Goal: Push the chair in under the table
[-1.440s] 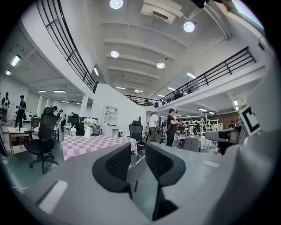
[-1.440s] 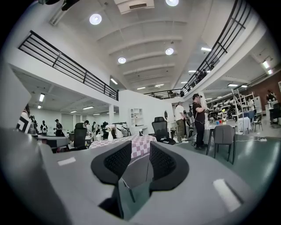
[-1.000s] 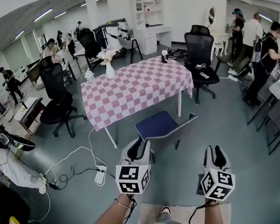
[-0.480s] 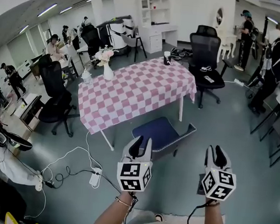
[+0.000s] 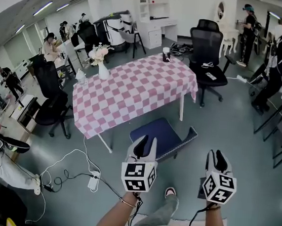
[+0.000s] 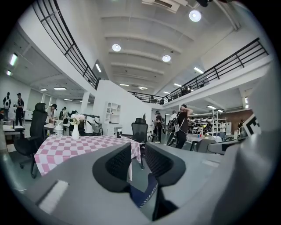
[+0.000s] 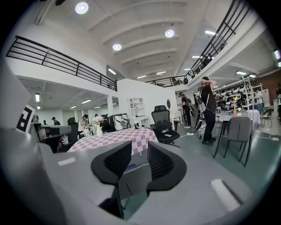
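The chair [image 5: 163, 133] has a blue seat and a grey back, and it stands pulled out from the table [image 5: 133, 92], which wears a pink-and-white checked cloth. I hold both grippers level behind the chair's back. My left gripper [image 5: 146, 141] is open, and only the blue seat [image 6: 142, 194] and the table [image 6: 83, 147] show through its gap. My right gripper [image 5: 216, 156] is also open; the grey chair back [image 7: 134, 182] shows through its gap, beyond the jaws. Neither gripper touches the chair.
A white vase of flowers [image 5: 103, 70] and a small cup [image 5: 166, 53] stand on the table. Black office chairs [image 5: 209, 52] [image 5: 49, 108] flank it. A power strip with cables [image 5: 93, 180] lies on the floor at left. People stand at the desks on the right [image 5: 280, 59].
I have walked toward the chair, so both grippers are nearer its back and the table looks larger. The jaws have kept the same gap.
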`<state>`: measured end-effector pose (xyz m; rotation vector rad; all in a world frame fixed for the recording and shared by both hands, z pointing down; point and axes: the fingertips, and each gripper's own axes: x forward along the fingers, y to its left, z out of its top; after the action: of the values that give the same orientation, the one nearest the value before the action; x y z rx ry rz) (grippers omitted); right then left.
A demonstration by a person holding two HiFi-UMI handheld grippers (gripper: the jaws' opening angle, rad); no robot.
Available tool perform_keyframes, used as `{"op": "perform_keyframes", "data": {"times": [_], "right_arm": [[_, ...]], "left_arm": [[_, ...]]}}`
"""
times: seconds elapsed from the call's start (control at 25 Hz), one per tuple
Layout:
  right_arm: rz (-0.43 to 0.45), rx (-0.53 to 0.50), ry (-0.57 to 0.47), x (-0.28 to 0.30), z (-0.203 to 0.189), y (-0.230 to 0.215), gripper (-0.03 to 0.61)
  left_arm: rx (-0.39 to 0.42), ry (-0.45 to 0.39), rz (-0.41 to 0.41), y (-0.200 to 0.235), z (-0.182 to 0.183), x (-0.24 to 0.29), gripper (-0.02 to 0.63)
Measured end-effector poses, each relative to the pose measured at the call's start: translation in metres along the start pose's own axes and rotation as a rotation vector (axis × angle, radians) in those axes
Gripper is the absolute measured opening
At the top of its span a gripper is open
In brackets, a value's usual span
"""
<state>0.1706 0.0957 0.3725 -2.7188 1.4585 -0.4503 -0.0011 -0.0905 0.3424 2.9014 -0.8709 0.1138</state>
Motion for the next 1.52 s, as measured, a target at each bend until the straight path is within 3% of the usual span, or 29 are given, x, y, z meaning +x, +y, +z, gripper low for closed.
{"op": "perform_keyframes", "data": {"times": [0.36,0.84,1.0,1.2,1.52], "right_arm": [[0.073,-0.027,0.028,0.103,0.019,-0.012,0.114],[0.225,-0.118,-0.003,0.247,0.091,-0.004,0.114],[0.279,-0.131,0.032,0.271,0.086,0.003,0.114],[0.427,-0.157,0.055,0.298,0.088,0.03,0.114],[0.599,-0.205,0.078,0.305,0.086,0.061,0.114]], "left_arm": [[-0.047,-0.016,0.072,0.022,0.0,0.086,0.097],[-0.088,-0.039,0.184,0.062,0.022,0.191,0.097],[-0.094,-0.027,0.241,0.074,0.017,0.192,0.097],[-0.101,-0.022,0.379,0.086,0.016,0.175,0.097],[-0.114,-0.013,0.528,0.085,0.01,0.141,0.097]]}}
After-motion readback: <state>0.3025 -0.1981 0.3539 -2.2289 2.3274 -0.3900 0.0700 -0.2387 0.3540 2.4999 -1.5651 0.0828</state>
